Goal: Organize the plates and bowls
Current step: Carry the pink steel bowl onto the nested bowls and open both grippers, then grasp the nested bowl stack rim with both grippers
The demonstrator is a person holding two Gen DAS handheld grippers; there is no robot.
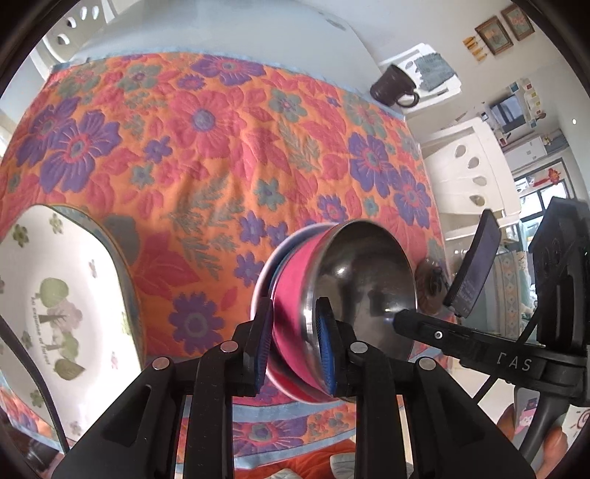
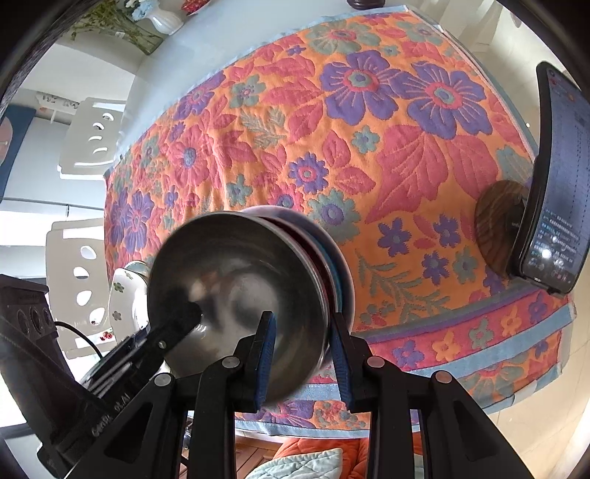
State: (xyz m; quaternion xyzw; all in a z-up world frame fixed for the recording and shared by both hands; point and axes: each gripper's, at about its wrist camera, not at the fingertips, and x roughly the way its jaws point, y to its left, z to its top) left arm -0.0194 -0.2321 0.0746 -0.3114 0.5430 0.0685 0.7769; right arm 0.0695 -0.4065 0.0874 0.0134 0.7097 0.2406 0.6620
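Both grippers clamp one stack of bowls: the left gripper (image 1: 295, 342) and right gripper (image 2: 304, 353) each pinch the rim of the top steel bowl (image 1: 361, 272) (image 2: 236, 283), held tilted above the floral tablecloth (image 1: 206, 147).

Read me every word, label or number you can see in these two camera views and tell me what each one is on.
"An expanse of forest": printed beside the tree picture on the flowered plate.
"SA" plus one unclear character: on the right gripper body, seen in the left wrist view.
Handwritten white marks: on the left gripper body, not clear enough to read.
Phone screen text: too small to read.
Framed wall pictures: nothing legible.
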